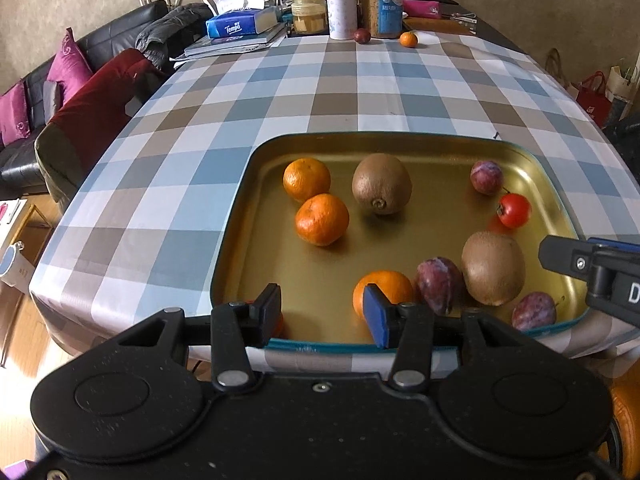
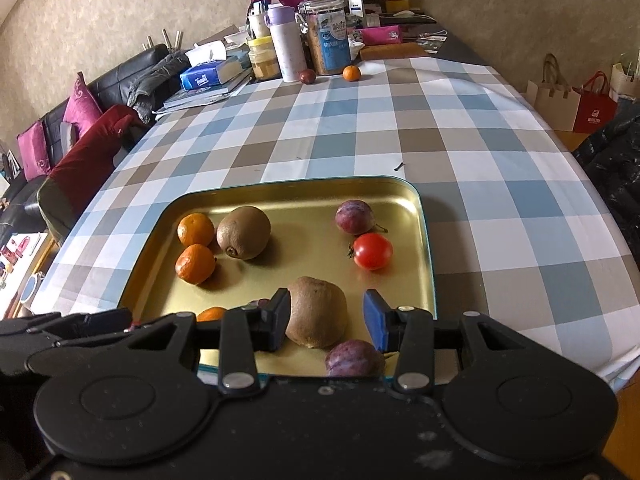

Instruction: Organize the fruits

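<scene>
A gold tin tray [image 1: 400,144] [image 2: 424,240] on the checked tablecloth holds tangerines [image 1: 322,219] [image 2: 195,263], two kiwis [image 1: 381,183] [image 2: 243,232], plums [image 1: 486,176] [image 2: 354,216] and a red tomato [image 1: 514,210] [image 2: 373,251]. My left gripper [image 1: 322,314] is open and empty over the tray's near edge, a tangerine [image 1: 386,286] just beyond its right finger. My right gripper [image 2: 326,318] is open around the near kiwi [image 2: 318,312] without closing on it; a plum [image 2: 354,358] lies just below. The right gripper also shows in the left wrist view [image 1: 600,268].
At the table's far end lie a plum [image 1: 362,35] [image 2: 307,76] and a tangerine [image 1: 409,39] [image 2: 351,73] beside jars, a bottle [image 1: 341,4], tissue pack [image 1: 236,26] and books. A sofa with cushions [image 1: 68,64] stands left; shopping bags [image 2: 592,108] stand right.
</scene>
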The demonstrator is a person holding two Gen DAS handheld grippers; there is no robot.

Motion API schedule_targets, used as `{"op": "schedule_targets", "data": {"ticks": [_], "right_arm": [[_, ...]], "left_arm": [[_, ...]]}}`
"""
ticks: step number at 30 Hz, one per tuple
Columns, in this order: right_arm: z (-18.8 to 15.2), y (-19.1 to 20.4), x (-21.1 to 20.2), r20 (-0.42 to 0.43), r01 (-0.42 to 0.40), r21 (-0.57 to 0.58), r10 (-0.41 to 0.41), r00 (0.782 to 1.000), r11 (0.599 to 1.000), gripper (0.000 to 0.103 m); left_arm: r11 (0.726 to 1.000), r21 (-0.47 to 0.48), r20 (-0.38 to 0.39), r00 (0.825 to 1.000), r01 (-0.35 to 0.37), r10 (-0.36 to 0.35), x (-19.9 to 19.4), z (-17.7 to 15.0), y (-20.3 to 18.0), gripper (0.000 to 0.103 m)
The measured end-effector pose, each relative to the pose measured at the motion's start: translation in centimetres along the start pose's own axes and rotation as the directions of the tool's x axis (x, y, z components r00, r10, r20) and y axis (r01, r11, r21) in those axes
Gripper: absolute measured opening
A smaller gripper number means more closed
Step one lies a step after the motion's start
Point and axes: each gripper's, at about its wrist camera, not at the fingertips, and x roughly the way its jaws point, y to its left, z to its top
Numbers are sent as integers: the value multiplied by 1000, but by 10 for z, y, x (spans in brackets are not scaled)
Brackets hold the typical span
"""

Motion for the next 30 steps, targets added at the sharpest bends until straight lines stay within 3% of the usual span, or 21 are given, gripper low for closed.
{"op": "schedule_targets", "data": {"ticks": [11,30], "right_arm": [[-16,-2,-10,46,-1,43,-1,999,999,44],[-38,0,-8,42,32,-4,-32,999,999,44]], "left_arm": [[1000,3,13,1000,-20,20,-6,-11,-3,55],[1000,-7,60,998,-16,17,-20,-26,-3,55]]}}
